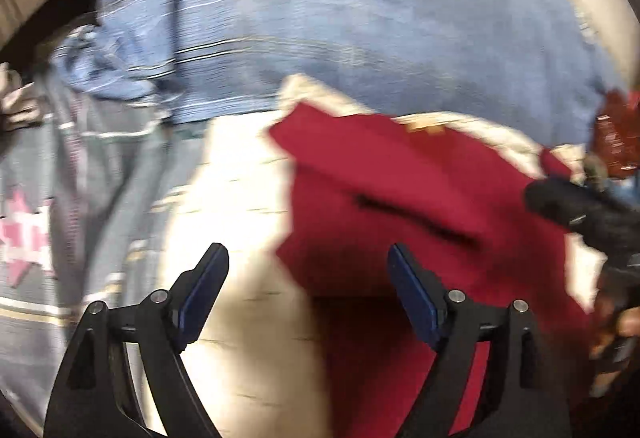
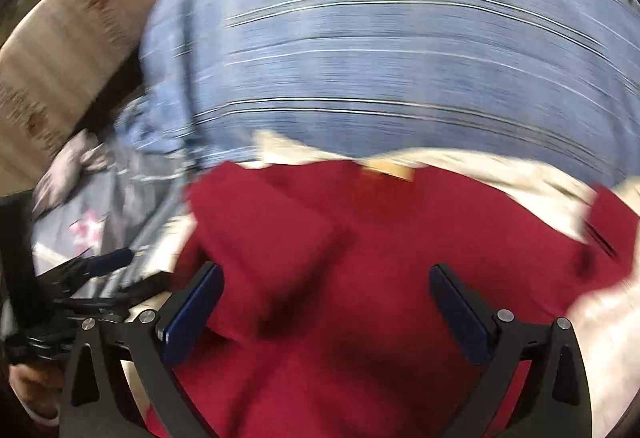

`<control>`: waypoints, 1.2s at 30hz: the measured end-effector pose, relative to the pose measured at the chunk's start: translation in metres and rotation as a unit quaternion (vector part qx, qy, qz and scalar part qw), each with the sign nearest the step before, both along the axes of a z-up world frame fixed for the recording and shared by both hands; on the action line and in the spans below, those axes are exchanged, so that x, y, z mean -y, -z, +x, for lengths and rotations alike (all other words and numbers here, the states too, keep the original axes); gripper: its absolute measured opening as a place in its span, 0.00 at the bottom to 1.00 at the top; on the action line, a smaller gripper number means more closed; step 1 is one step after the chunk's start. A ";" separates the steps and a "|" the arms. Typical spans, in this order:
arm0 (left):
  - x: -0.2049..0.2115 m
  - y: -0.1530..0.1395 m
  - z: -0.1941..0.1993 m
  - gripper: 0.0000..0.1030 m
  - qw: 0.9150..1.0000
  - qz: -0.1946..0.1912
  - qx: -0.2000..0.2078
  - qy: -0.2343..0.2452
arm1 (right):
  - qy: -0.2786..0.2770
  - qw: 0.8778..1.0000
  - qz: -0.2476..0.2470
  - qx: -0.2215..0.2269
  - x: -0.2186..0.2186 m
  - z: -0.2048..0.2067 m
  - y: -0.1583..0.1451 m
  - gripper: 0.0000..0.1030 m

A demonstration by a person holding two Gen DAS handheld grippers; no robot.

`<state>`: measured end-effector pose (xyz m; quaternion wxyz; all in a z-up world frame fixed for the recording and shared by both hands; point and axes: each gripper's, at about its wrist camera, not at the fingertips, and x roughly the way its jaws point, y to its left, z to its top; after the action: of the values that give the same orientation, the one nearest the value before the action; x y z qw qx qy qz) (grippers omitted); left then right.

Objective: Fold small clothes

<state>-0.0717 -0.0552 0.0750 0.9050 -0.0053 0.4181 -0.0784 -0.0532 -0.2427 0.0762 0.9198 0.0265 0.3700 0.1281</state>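
A dark red garment lies on a cream bedcover, one side folded over its middle. My left gripper is open above the garment's left edge and the cover, with nothing between its blue pads. My right gripper is open too, hovering over the red cloth, its jaws wide and empty. In the left wrist view the right gripper shows as a black shape at the red garment's right side. The left gripper appears at the left edge of the right wrist view.
A blue striped shirt with a round badge lies spread behind the red garment. A grey garment with a pink star is heaped at the left. A tan pillow sits far left. A hand shows at the right edge.
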 end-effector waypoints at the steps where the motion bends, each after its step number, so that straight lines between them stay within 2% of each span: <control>1: -0.002 0.005 0.004 0.79 1.000 0.007 -0.001 -0.009 | -0.028 1.000 -0.004 -0.003 -0.019 0.010 0.003 0.99; 4: -0.016 0.022 0.020 0.79 0.999 0.009 -0.023 -0.034 | -0.081 0.996 -0.031 -0.010 -0.061 0.030 0.014 0.97; 7: -0.027 0.029 0.032 0.79 0.998 0.000 -0.040 -0.051 | -0.095 0.990 -0.100 -0.028 -0.092 0.058 0.039 0.84; 9: -0.027 0.032 0.034 0.79 0.998 0.003 -0.044 -0.055 | -0.099 0.988 -0.112 -0.049 -0.096 0.073 0.054 0.45; 10: -0.028 0.031 0.033 0.79 0.998 -0.001 -0.044 -0.053 | -0.095 0.987 -0.120 -0.055 -0.095 0.077 0.059 0.38; 12: -0.027 0.030 0.033 0.79 0.998 -0.001 -0.039 -0.051 | -0.088 0.988 -0.112 -0.051 -0.086 0.078 0.058 0.15; 14: -0.023 0.029 0.034 0.79 0.998 0.002 -0.034 -0.050 | -0.071 0.994 -0.077 -0.042 -0.063 0.074 0.044 0.07; 17: -0.017 0.027 0.031 0.79 0.999 -0.009 -0.028 -0.043 | 0.004 1.000 -0.023 0.007 0.000 0.056 0.011 0.07; 20: -0.004 0.031 0.032 0.79 0.999 0.007 -0.034 -0.028 | 0.069 0.997 0.012 0.017 0.051 0.044 0.004 0.08; 22: 0.005 0.036 0.033 0.79 0.999 0.022 -0.039 -0.019 | 0.126 0.992 0.022 -0.007 0.087 0.032 0.022 0.15; 23: 0.009 0.038 0.034 0.79 0.999 0.030 -0.042 -0.015 | 0.141 0.989 0.025 -0.024 0.095 0.031 0.031 0.22; 24: 0.013 0.040 0.033 0.79 0.998 0.040 -0.041 -0.013 | 0.165 0.983 0.041 -0.070 0.111 0.026 0.051 0.38; 25: 0.015 0.040 0.033 0.80 0.998 0.046 -0.038 -0.012 | 0.173 0.979 0.054 -0.095 0.119 0.023 0.061 0.44; 26: 0.016 0.039 0.033 0.79 0.998 0.052 -0.036 -0.011 | 0.175 0.973 0.084 -0.127 0.130 0.016 0.076 0.43; 28: 0.015 0.039 0.032 0.79 0.998 0.051 -0.035 -0.013 | 0.175 0.974 0.092 -0.111 0.135 0.000 0.072 0.44; 31: 0.011 0.038 0.033 0.79 0.998 0.045 -0.036 -0.017 | 0.175 0.979 0.071 -0.080 0.127 -0.011 0.049 0.53; 35: 0.010 0.038 0.032 0.79 0.998 0.047 -0.034 -0.019 | 0.113 0.990 0.072 -0.044 0.094 -0.004 0.016 0.56; 36: 0.010 0.039 0.033 0.79 0.998 0.047 -0.036 -0.019 | 0.077 0.995 0.059 -0.032 0.074 0.005 0.010 0.56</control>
<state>-0.0387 -0.0656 0.0361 0.8900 0.0259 0.4534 -0.0411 -0.0485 -0.3164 0.0660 0.9116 0.1133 0.3874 0.0772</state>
